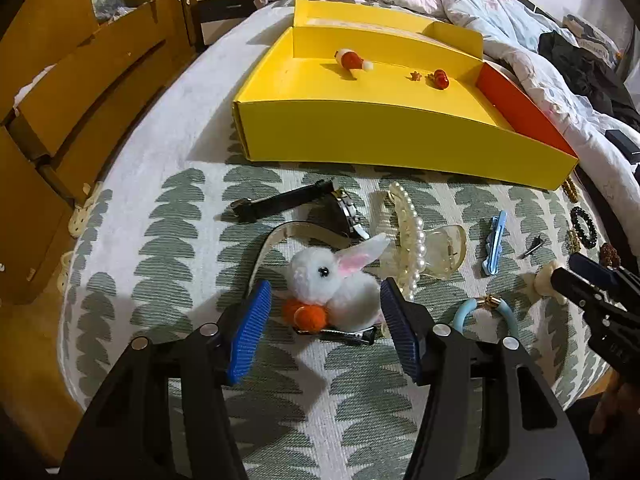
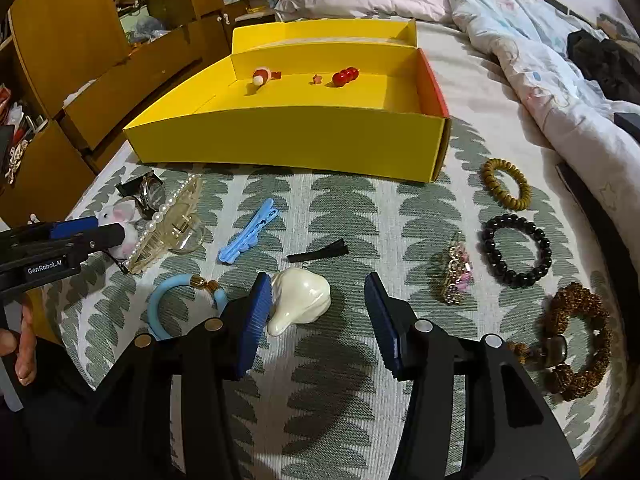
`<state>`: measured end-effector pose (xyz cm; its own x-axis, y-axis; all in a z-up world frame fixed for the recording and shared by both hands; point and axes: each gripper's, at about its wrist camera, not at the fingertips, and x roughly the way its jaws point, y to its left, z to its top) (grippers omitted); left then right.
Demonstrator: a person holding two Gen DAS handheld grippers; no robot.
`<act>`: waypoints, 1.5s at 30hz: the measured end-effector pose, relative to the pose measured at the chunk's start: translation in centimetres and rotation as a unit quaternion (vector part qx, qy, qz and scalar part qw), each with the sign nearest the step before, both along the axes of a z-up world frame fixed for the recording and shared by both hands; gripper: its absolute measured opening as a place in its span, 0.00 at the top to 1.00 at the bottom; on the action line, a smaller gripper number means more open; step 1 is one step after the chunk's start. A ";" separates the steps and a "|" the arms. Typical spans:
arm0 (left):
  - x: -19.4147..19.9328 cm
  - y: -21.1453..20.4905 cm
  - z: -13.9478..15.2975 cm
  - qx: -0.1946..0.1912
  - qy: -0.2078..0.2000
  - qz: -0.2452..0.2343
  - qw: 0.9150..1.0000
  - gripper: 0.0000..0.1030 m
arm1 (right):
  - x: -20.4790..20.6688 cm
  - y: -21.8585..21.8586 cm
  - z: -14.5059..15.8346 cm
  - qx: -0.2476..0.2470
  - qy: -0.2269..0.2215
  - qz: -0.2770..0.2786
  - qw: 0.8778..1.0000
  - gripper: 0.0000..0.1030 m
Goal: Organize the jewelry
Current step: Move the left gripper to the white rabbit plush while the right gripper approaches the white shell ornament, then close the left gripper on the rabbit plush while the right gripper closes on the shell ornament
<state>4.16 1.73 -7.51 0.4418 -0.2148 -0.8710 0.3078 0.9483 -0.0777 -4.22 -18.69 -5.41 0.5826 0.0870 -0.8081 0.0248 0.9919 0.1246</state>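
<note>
While most pieces lie loose on the patterned cloth (image 2: 400,208), the yellow box (image 1: 360,136) beyond them holds only three small bits: a red-white clip (image 1: 352,60), a tiny star (image 1: 416,76) and a red bead piece (image 1: 440,78). So the job looks early on, w/ both hands set for a pickup.

Left gripper (image 1: 326,320) stands about half open, its blue pads either side of the white bunny clip (image 1: 336,280); no pad seems to press it yet. Next move, by the look of it: close on the bunny, lift, carry to the box.

Right gripper (image 2: 312,312) is also roughly half open, nothing gripped. Its left pad sits right at the cream shell-shaped piece (image 2: 300,296), maybe touching; the right pad is well clear. It prob. needs to shift left to centre the piece before closing.
</note>
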 end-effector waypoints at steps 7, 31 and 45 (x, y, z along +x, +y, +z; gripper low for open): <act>0.7 0.0 -0.8 -0.003 0.023 -0.001 1.000 0.44 | 0.7 0.8 -0.7 0.001 0.006 0.011 1.000 0.50; 1.0 0.8 -0.8 -0.033 0.032 0.002 0.999 0.58 | 1.1 0.0 -1.7 0.049 0.023 0.009 0.999 0.65; 0.9 2.2 0.7 -0.064 0.012 0.015 0.998 0.64 | 0.2 -0.9 -0.7 0.070 0.005 0.000 0.998 0.65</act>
<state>5.07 3.94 -6.83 0.4288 -0.3130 -0.8474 0.2766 0.9385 -0.2067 -4.03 -19.60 -6.15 0.5750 0.2002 -0.7933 0.0257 0.9647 0.2621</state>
